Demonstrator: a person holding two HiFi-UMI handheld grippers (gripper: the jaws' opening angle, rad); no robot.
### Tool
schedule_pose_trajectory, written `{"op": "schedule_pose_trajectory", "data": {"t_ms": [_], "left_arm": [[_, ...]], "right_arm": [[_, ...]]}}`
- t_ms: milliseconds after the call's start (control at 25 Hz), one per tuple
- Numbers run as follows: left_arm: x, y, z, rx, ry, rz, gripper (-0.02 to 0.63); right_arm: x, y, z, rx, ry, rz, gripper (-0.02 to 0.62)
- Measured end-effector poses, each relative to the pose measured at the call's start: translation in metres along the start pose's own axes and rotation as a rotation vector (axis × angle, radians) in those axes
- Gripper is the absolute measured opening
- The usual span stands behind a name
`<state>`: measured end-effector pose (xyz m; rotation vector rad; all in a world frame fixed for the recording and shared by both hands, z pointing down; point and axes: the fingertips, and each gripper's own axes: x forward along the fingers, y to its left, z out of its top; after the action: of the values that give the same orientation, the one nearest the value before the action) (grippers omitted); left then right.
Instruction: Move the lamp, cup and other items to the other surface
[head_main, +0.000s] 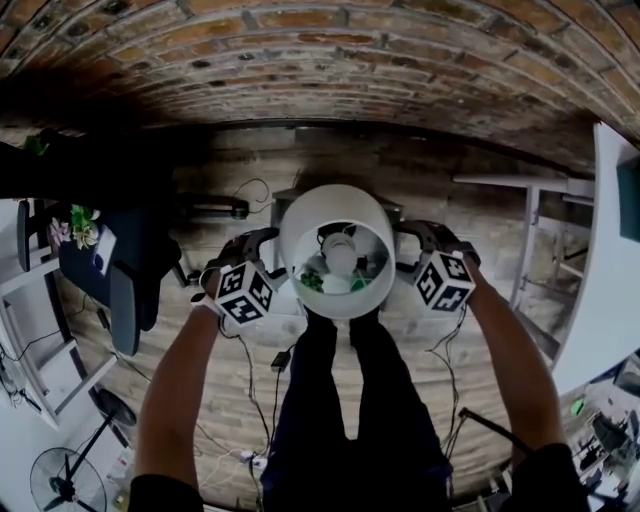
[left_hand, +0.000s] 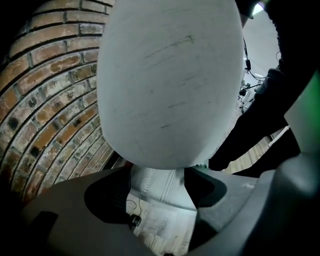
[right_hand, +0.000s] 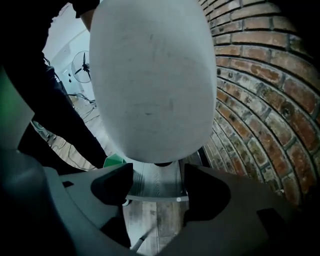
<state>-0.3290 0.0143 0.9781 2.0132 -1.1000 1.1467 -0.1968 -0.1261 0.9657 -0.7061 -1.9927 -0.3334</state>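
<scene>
A red-brown brick wall (head_main: 300, 60) backs a worn wooden plank floor (head_main: 420, 190). In front of it, the lamp with the white cylindrical shade (head_main: 310, 225) stands upright over a small pale wood-grain tabletop (right_hand: 155, 185), its bulb visible down the open top. Your left gripper (head_main: 262, 240) sits just beside the shade's left flank and your right gripper (head_main: 412, 235) just beside its right flank, both angled steeply downward. Each gripper's jaws stand wide apart and press on nothing; the shade bulges just ahead of them, and only the tabletop's edge shows in the gap.
</scene>
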Motion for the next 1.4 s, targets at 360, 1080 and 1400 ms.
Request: {"op": "schedule_pose_trajectory", "data": {"t_ms": [360,1080,1400], "left_arm": [[0.002,0.000,0.007,0.109,-0.007,0.016,0.324],[-0.092,-0.018,0.063,0.172,-0.042,-0.006,0.322],[-0.202,-0.049,0.127,0.235,-0.081,-0.041,0.322]], "right_arm": [[0.012,-0.001,0.013,-0.070,-0.032,0.010,0.362],[-0.085,0.025,0.059,-0.015,-0.067,-0.011,0.348],[-0.199,0.062,0.109,0.034,-0.076,-0.051,0.348]]}}
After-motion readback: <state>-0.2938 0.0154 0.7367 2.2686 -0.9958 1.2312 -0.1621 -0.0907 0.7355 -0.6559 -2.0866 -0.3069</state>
